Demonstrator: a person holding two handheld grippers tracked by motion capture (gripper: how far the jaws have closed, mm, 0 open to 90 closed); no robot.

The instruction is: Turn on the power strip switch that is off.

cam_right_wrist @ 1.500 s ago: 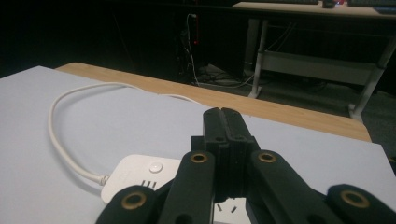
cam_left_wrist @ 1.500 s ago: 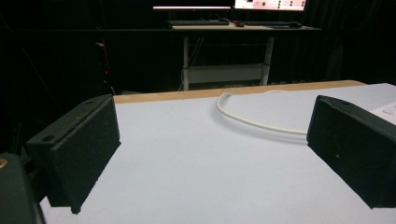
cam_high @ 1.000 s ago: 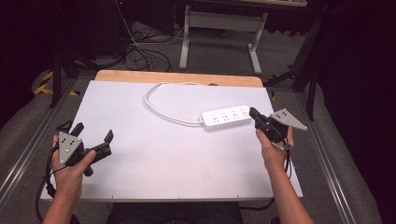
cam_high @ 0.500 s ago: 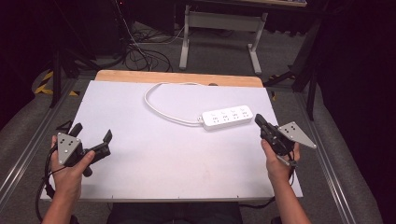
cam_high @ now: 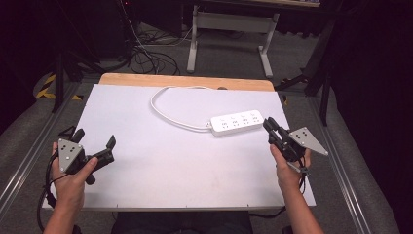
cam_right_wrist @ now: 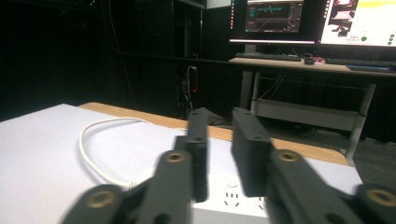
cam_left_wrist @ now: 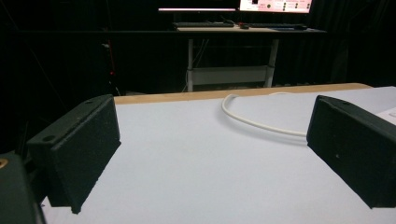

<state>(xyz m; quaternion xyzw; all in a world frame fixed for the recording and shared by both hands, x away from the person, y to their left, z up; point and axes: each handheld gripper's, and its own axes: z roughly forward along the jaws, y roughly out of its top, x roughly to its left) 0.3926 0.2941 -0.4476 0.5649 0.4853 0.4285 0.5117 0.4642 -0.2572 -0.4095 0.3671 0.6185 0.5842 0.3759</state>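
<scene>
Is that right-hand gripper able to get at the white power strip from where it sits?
Probably yes. The right gripper sits just off the power strip at its near end, with bare white table between them and nothing in the way; its jaws are nearly shut, though.

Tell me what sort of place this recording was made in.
Probably a lab or workshop set up for recording. A white-topped table holds just a white power strip; around it the room is dark, with cables on the grey floor and a desk carrying lit monitors and a keyboard.
</scene>
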